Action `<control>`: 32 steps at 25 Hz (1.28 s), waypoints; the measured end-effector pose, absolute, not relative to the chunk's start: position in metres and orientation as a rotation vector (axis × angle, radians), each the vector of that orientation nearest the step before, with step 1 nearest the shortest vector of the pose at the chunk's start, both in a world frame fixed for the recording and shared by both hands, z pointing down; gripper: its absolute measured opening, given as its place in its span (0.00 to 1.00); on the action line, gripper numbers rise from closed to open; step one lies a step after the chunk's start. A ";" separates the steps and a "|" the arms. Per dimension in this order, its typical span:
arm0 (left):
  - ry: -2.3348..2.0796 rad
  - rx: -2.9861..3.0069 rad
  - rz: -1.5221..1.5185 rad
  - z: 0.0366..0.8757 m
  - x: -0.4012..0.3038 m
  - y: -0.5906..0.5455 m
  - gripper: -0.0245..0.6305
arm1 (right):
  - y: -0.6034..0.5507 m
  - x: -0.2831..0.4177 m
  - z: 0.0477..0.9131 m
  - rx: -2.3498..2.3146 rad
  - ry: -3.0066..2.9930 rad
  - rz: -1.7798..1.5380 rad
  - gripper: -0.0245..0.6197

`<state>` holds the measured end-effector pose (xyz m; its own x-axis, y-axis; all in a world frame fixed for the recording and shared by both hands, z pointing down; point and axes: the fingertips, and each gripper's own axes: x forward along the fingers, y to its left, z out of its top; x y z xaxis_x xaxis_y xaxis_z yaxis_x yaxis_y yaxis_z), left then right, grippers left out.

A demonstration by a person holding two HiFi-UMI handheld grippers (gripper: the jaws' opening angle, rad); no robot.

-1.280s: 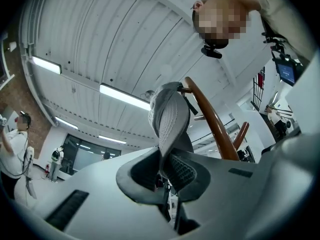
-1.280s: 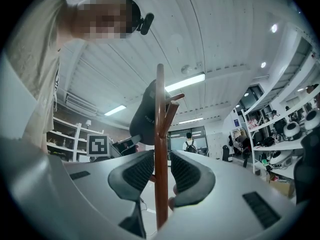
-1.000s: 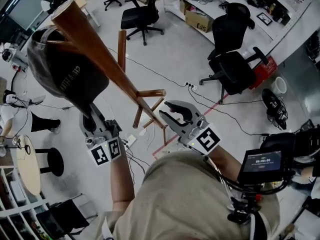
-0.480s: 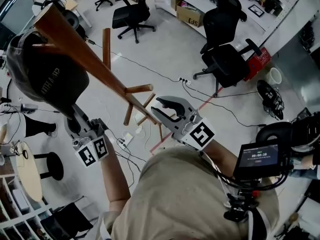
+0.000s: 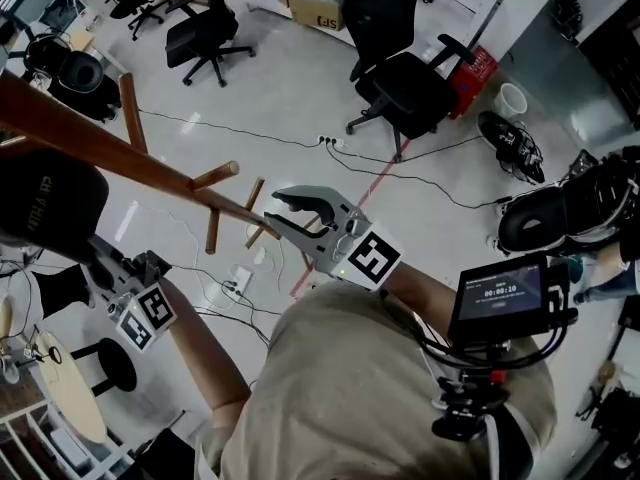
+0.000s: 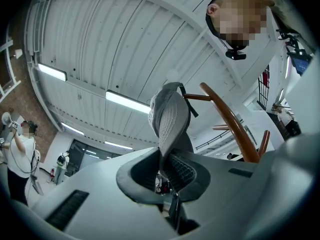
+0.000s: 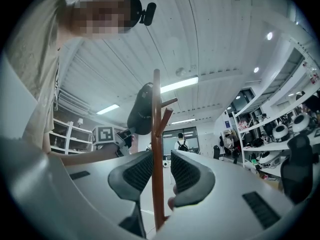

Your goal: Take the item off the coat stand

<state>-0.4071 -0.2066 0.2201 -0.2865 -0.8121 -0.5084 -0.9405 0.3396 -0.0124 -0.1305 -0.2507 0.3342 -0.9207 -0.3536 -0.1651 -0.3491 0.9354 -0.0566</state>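
The wooden coat stand [image 5: 130, 163] slants from the upper left to the middle of the head view. A dark cap [image 5: 45, 203] hangs at the left edge just under the pole. My left gripper [image 5: 97, 255] is shut on the cap's brim. In the left gripper view the brim sits pinched between the pads, the cap [image 6: 170, 114] rises above them, and the stand [image 6: 230, 119] is to the right. My right gripper [image 5: 275, 210] is open and straddles the pole. In the right gripper view the pole [image 7: 157, 114] runs between the pads with a gap on its right.
Black office chairs [image 5: 405, 78] and cables with a power strip [image 5: 330, 143] lie on the floor beyond the stand. A round table [image 5: 55, 388] and a stool [image 5: 105, 363] stand at the lower left. A small screen [image 5: 500, 293] is mounted by my chest.
The cap and my left gripper have slid left, out to the frame's edge and away from the pole's top. My right gripper stays around the pole.
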 end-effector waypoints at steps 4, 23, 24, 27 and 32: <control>2.188 -1.549 0.412 0.217 -0.408 -0.213 0.09 | -0.252 -0.119 0.332 -0.581 2.906 -0.038 0.20; 2.244 -1.516 0.452 0.237 -0.450 -0.197 0.09 | -0.231 -0.114 0.337 -0.677 2.900 -0.023 0.20; 2.247 -1.516 0.450 0.239 -0.451 -0.196 0.09 | -0.231 -0.114 0.338 -0.677 2.902 -0.025 0.20; 2.260 -1.509 0.436 0.244 -0.453 -0.195 0.09 | -0.230 -0.116 0.338 -0.670 2.909 -0.028 0.20; 2.301 -1.490 0.406 0.251 -0.461 -0.190 0.09 | -0.229 -0.119 0.335 -0.654 2.905 -0.036 0.20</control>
